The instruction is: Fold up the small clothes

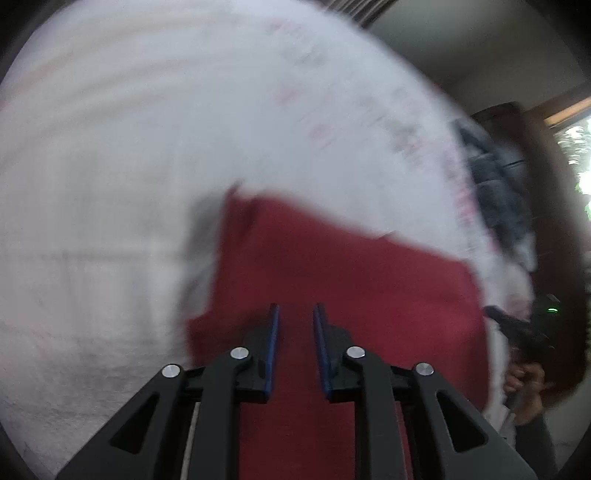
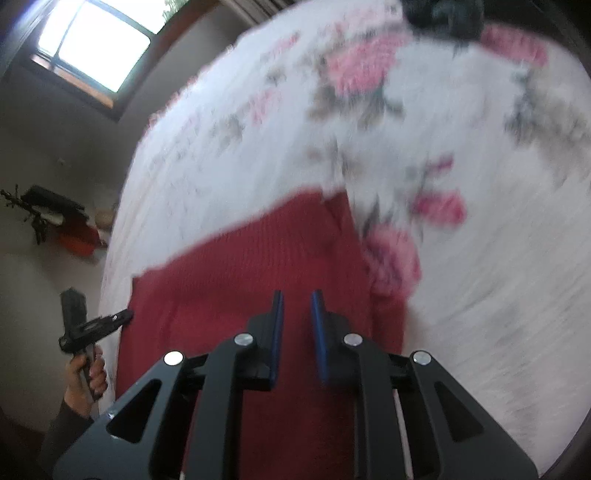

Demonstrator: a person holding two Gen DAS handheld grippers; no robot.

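Red knit garment [image 1: 332, 280] is spread on the floral bedsheet [image 2: 461, 258] — partly folded at most, edges uneven. Left gripper [image 1: 295, 317] and right gripper [image 2: 297, 306] are held slightly parted above it, nothing pinched — folding remains.

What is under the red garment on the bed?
The red garment lies on a white flowered bedcover. The cover beneath it is hidden, so anything else underneath cannot be seen.

My fingers look down on a bed with a white sheet [image 2: 480, 277] printed with pink roses. A red knitted garment [image 2: 258, 266] lies flat on it at six o'clock, a dark bundle [image 2: 443, 14] at twelve.
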